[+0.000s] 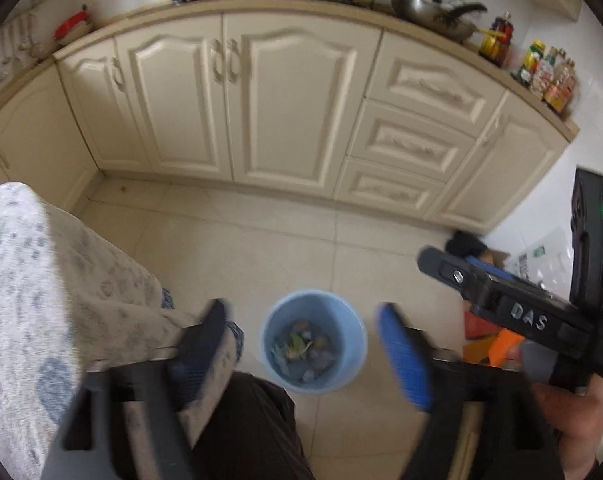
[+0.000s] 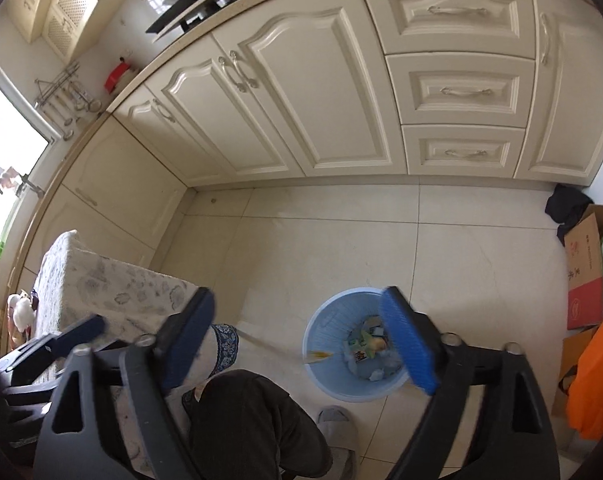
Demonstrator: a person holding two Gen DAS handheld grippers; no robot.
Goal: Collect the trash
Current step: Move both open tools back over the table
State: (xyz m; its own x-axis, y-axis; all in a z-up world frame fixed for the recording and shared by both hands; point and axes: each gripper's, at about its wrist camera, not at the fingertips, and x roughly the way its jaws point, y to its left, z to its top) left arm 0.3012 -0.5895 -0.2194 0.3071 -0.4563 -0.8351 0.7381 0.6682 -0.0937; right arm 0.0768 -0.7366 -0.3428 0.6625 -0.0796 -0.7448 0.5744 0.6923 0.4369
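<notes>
Blurred left gripper [image 1: 301, 344] jaws gape above blue bin [image 1: 355, 344].

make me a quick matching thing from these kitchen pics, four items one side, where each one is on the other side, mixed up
Items:
1. bin
2. wok
3. cardboard box
4. slipper

Places:
A. on the worktop, right of the stove
B. on the floor tiles below both open claws, scraps inside
C. at the right edge of the floor, near the wall
D. on the floor, next to the dark trouser leg

Pairs: 1-B, 2-A, 3-C, 4-D
</notes>
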